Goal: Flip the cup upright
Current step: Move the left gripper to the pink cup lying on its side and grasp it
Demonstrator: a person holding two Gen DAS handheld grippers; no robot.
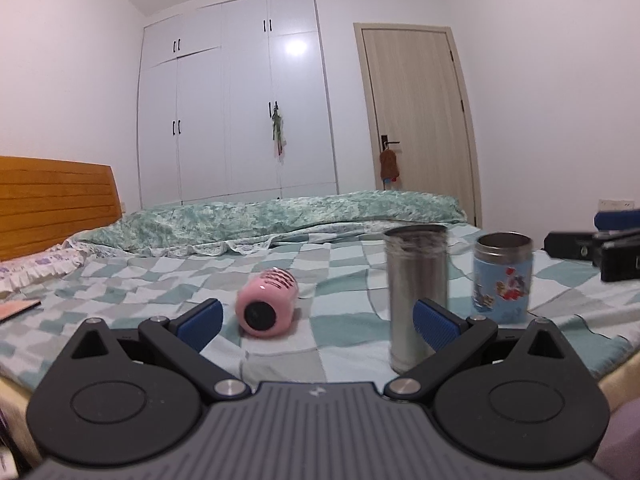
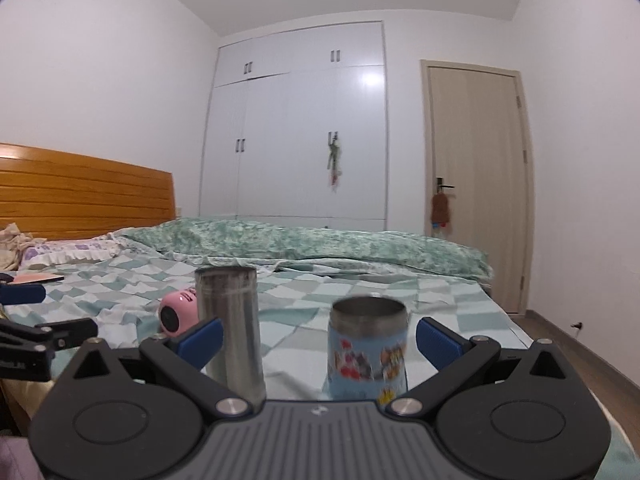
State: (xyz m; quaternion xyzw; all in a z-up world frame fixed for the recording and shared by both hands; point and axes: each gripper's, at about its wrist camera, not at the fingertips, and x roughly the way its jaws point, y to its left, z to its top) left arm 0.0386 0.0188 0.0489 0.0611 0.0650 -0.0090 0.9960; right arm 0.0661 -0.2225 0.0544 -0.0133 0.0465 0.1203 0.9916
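A pink cup (image 1: 267,303) lies on its side on the checked bedsheet (image 1: 344,336), its dark base toward me; it also shows in the right wrist view (image 2: 178,313). A tall steel cup (image 1: 416,288) (image 2: 230,324) stands upright. A blue cartoon cup (image 1: 503,276) (image 2: 367,350) stands upright to its right. My left gripper (image 1: 318,326) is open and empty, the pink cup ahead between its blue pads. My right gripper (image 2: 318,340) is open and empty, with the blue cup between its fingers, not touching.
The wooden headboard (image 1: 52,200) is at the left, a green quilt (image 1: 280,216) across the back. The right gripper shows at the right edge of the left view (image 1: 600,248); the left gripper shows at the left edge of the right view (image 2: 36,340). Bed edge is near right.
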